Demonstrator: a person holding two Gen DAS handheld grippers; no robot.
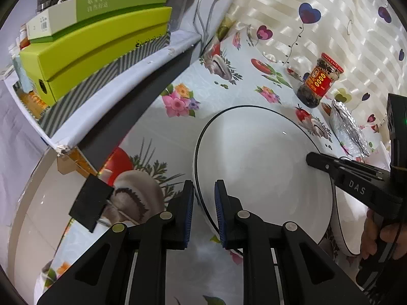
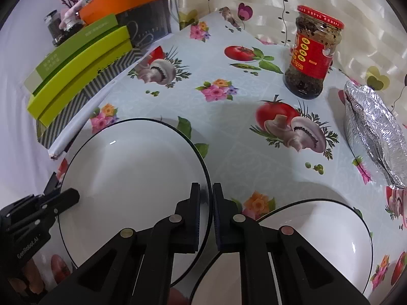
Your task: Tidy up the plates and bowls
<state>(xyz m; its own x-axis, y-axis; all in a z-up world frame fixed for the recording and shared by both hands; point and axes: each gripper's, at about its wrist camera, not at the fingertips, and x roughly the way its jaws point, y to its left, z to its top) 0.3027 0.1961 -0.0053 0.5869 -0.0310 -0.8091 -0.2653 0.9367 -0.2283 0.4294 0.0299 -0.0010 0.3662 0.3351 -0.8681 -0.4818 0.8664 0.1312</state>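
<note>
Tablecloth (image 2: 229,127) w/ tomato, mushroom & flower prints. Red-lidded sauce jar (image 2: 311,53) upright near the back, crumpled foil container (image 2: 374,132) just right of it. Left side: stacked lime-green boxes (image 2: 76,66) on a striped box (image 2: 66,111), orange box (image 2: 124,0) behind them.

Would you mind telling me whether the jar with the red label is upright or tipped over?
Upright. The jar stands on its base on the tablecloth, its red lid on top.

Vegetable-print tablecloth (image 2: 229,132) meets a striped heart-patterned curtain (image 1: 318,12).
</note>
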